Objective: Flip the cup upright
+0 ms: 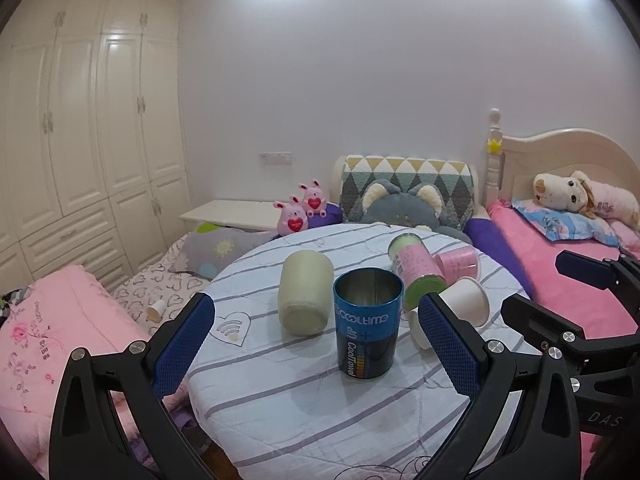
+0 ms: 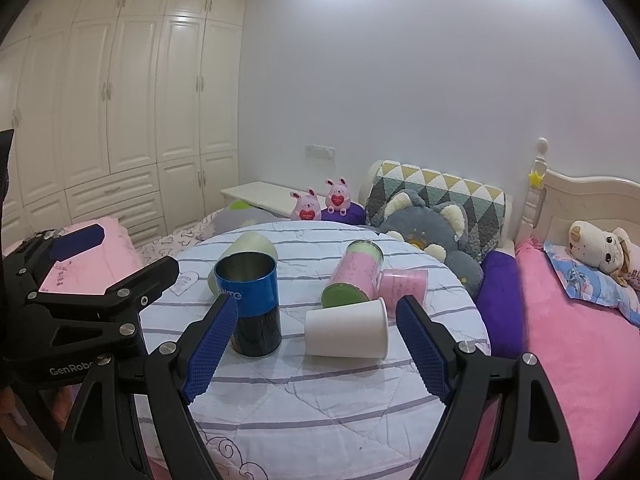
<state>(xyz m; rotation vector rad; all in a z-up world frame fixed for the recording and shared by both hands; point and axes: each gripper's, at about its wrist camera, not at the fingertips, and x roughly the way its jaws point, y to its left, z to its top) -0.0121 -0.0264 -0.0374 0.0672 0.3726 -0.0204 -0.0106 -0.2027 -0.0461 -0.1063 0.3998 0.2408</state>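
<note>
A blue and black metal cup (image 1: 367,323) stands upright, mouth up, on the round table (image 1: 312,408); it also shows in the right wrist view (image 2: 252,304). A white paper cup (image 2: 347,329) lies on its side, also seen in the left wrist view (image 1: 468,301). A cream cup (image 1: 305,292), a pink and green can (image 1: 416,270) and a pink cup (image 1: 460,262) lie on their sides. My left gripper (image 1: 316,344) is open and empty, near the blue cup. My right gripper (image 2: 316,344) is open and empty, in front of the white cup.
The table has a striped white cloth. Beds with pink bedding (image 1: 580,280) flank it, with plush toys (image 1: 404,208) behind. A small paper cup (image 1: 155,311) lies on the left bed. A wardrobe (image 1: 80,140) fills the left wall.
</note>
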